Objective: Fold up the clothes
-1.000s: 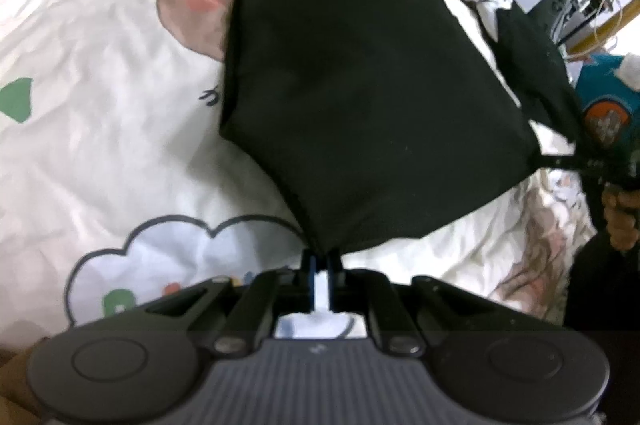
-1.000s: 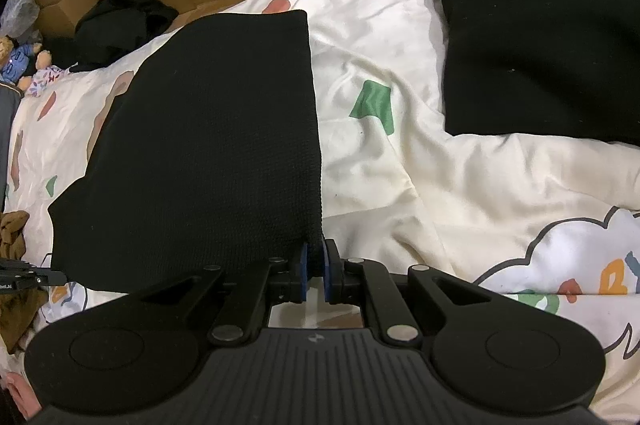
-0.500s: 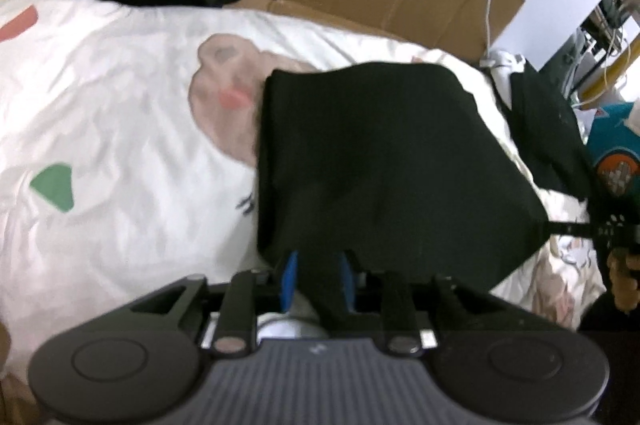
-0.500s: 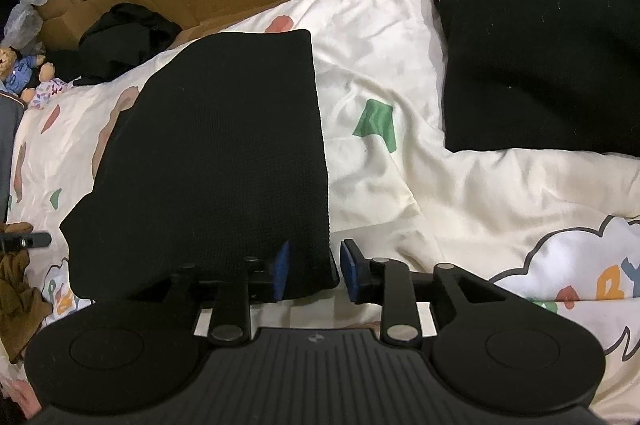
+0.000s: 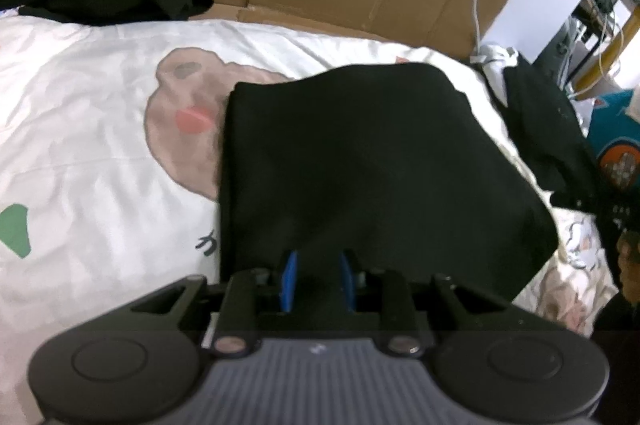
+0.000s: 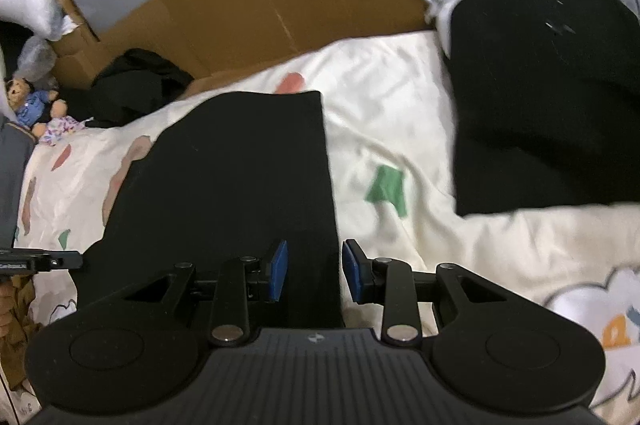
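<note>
The folded black knit garment (image 6: pixel 224 193) lies flat as a rough rectangle on the white cartoon-printed bedsheet (image 6: pixel 400 129), its straight right edge running toward 12 o'clock. The right tool (image 6: pixel 310 275) has just been opening; its blue pads stand apart and clear of the cloth's near corner between them. The left tool (image 5: pixel 316 279), likewise just opened, straddles the near hem without pressing. Only the right view shows a second folded black garment (image 6: pixel 540 105) at 2 o'clock and a small teddy bear (image 6: pixel 30 103) at 9 o'clock.
</note>
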{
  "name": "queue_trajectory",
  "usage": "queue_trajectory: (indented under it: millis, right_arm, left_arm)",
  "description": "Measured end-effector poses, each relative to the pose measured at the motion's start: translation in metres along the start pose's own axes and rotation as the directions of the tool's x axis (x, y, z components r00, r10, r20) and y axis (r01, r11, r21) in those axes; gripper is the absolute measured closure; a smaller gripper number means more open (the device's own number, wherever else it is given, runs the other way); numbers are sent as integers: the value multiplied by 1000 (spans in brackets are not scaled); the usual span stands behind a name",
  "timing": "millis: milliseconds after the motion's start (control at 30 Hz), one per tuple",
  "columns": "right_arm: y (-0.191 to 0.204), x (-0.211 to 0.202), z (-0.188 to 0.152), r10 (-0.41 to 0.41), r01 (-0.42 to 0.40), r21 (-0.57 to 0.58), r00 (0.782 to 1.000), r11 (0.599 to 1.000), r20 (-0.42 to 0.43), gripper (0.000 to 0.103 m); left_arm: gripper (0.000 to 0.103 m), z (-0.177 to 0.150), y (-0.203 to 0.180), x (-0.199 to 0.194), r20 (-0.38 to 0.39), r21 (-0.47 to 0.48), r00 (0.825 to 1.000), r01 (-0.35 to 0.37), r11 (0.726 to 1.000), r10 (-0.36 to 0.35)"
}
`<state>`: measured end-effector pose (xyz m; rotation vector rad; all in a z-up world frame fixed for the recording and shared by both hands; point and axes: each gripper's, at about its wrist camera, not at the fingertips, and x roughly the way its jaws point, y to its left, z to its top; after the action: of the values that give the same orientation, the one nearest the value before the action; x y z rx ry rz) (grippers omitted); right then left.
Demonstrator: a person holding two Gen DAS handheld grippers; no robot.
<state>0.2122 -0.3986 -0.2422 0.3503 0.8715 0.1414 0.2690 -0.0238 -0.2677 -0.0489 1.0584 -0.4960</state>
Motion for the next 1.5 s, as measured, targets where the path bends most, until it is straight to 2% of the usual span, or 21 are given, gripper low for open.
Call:
queue_trajectory:
  millis: [333, 433, 600, 700, 767, 900, 1067, 1133, 1267, 1333, 1500]
  right_arm:
    - [11, 17, -3, 7, -9, -62, 999, 998, -37, 69]
    - [13, 19, -5, -3, -1, -80, 999, 997, -48, 69]
    - [14, 22, -8, -40, 34, -99, 998, 995, -58, 69]
    - [9, 21, -8, -88, 83, -83, 995, 993, -47, 69]
    - [4, 18, -6, -103, 100, -55, 994, 993, -40, 69]
    - [-2, 10, -7, -99, 99, -19, 995, 995, -31, 69]
    - [-2, -2, -12, -96, 96, 17, 995, 995, -26, 67]
    - [-1, -6, -13, -95, 95, 31, 995, 995, -19, 62]
    - [1, -18, -15, -86, 86, 80, 996, 993, 0, 59]
    - [4, -23, -19, -77, 76, 92, 997, 993, 9, 52]
    - [10, -30, -36, -67, 67, 145, 998, 987, -5, 50]
  left_arm:
    - [85, -4, 6, 18, -43, 5, 997, -61, 998, 61]
    - [84, -6, 13, 25, -73, 2, 991, -111, 994, 110]
    - [84, -7, 17, 23, -79, 12, 990, -120, 993, 120]
    - [84, -7, 18, 18, -79, 49, 980, -178, 983, 182]
    - [83, -7, 24, 14, -83, 30, 977, -193, 981, 195]
    - [84, -10, 36, 0, -76, -16, 980, -185, 983, 184]
    - [83, -17, 29, -15, -62, -44, 988, -141, 989, 138]
    - [80, -20, 24, -22, -56, -53, 992, -116, 992, 113]
    - [73, -25, 15, -34, -52, -68, 996, -74, 995, 70]
    - [71, -29, 13, -37, -55, -80, 997, -51, 995, 47]
    - [71, -43, 10, -31, -90, -98, 996, -22, 995, 13]
